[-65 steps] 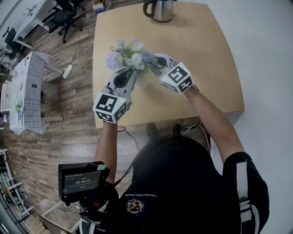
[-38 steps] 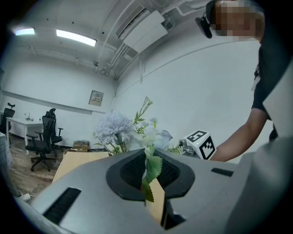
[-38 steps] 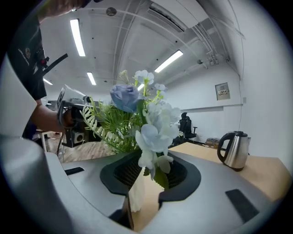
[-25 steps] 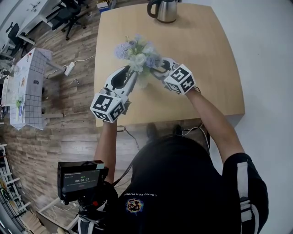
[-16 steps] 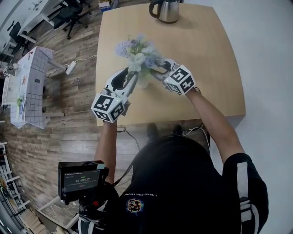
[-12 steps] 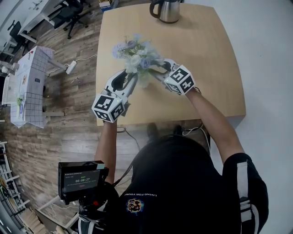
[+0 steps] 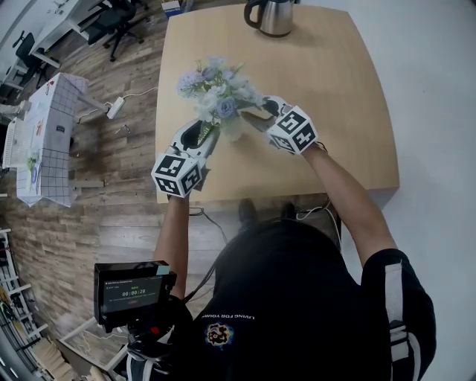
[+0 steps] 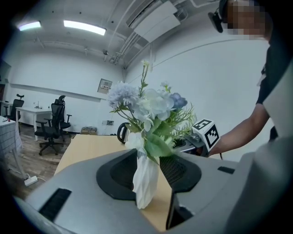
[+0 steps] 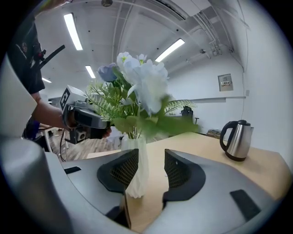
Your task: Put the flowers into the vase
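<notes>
White vase point(image 8: 145, 176) is upright on the wooden table point(image 7: 327, 97), between both grippers. The flowers point(image 7: 216, 93) are in its mouth, so the task looks basically done; what's left is release and retreat.

- Left gripper point(image 7: 212, 128): jaws wide, have just been opening. The vase is between them, pads not pressing.
- Right gripper point(image 7: 253, 115): medium gap, also just been opening. The vase is close against one pad (can't tell if touching), with a visible gap to the other. Not gripping.

To finish well:
- Keep both jaws apart.
- Ease the right gripper off the vase wall first so it doesn't drag the vase.
- Back each gripper straight out along its own axis, with no sideways sweep.

Slim vase plus top-heavy bouquet, and leaves overhang the jaws, so a snag or bump could tip it. Kettle point(image 7: 271, 13) is well apart at the far edge.
</notes>
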`<state>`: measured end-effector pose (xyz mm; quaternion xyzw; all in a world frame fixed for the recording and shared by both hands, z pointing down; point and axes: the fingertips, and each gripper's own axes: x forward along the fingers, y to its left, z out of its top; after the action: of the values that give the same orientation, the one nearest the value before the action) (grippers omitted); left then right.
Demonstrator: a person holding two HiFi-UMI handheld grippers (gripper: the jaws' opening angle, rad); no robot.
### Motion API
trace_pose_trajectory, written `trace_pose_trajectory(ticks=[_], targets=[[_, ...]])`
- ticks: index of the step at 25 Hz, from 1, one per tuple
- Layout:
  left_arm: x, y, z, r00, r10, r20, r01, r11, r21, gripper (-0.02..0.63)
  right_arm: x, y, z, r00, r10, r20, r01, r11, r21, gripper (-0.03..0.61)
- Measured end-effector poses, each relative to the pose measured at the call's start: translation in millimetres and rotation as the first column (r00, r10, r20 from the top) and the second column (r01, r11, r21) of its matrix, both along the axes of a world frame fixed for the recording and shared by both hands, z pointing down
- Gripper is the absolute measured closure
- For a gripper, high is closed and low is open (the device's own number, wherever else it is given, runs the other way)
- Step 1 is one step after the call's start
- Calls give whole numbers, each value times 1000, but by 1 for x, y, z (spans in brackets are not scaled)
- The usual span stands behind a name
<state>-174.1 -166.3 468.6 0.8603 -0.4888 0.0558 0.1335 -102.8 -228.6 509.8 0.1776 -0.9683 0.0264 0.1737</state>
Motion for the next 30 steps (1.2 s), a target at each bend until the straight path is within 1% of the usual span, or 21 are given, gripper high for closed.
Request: trace_pose_trajectory(ticks=[8, 18, 23, 28, 29, 30], targets=[[-6, 4, 26, 1000, -16, 8, 17, 998, -62, 474, 5, 2, 6, 1000, 3, -13, -3, 1000, -10, 425], [-15, 6, 45, 999, -36, 17, 37, 994, -102, 474, 10, 3, 12, 1000, 11, -18, -11, 1000, -20, 425], [-25, 1, 45, 998, -55, 22, 57, 994, -98, 474, 14, 2, 15, 1000, 21, -20, -21, 1000, -23, 425], [-15, 3, 44, 999, -33, 16, 34, 995, -98, 475, 17, 4, 13, 999, 29, -14, -29, 999, -25, 425], [-11, 5, 43, 1000, -25, 17, 26, 995, -92, 478, 18, 4, 11, 1000, 28, -9, -28, 999, -22, 425], [-7, 8, 40, 1000, -14, 23, 16, 997, -81, 531, 19, 6, 8, 1000, 24, -4, -24, 1000, -19, 425]])
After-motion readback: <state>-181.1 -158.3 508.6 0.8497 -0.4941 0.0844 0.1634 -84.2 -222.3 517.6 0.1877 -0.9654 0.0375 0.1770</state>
